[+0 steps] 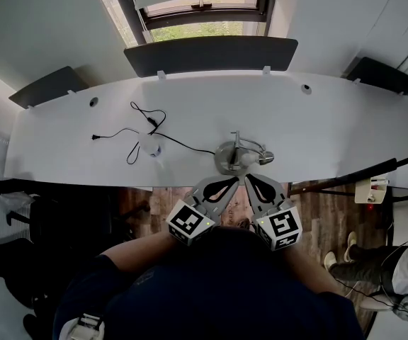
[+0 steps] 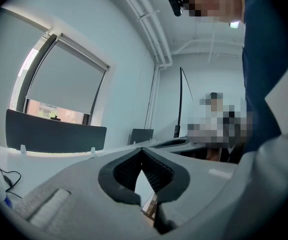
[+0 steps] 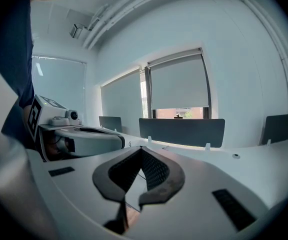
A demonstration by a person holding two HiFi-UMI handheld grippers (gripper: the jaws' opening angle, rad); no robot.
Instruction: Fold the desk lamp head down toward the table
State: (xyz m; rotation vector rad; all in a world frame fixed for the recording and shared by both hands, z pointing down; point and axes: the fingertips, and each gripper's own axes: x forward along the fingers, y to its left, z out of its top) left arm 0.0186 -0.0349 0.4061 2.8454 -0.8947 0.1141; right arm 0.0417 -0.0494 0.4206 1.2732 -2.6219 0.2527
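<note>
A silvery desk lamp [image 1: 238, 154] with a round base stands near the front edge of the white desk [image 1: 331, 126]; its arm and small head lie low over the base. My left gripper [image 1: 234, 178] and right gripper [image 1: 247, 177] hover side by side just in front of the lamp, at the desk edge. Both are shut, tips touching, with nothing between them. The left gripper view shows my left gripper [image 2: 142, 150] shut, and the right gripper view shows my right gripper [image 3: 141, 149] shut. The lamp is not in either gripper view.
A black cable [image 1: 144, 127] with a white plug [image 1: 149, 146] runs left from the lamp. Dark divider panels [image 1: 211, 54] line the desk's far edge below a window. A person's legs [image 1: 374, 264] are at the right, and a dark chair [image 1: 20, 225] at the left.
</note>
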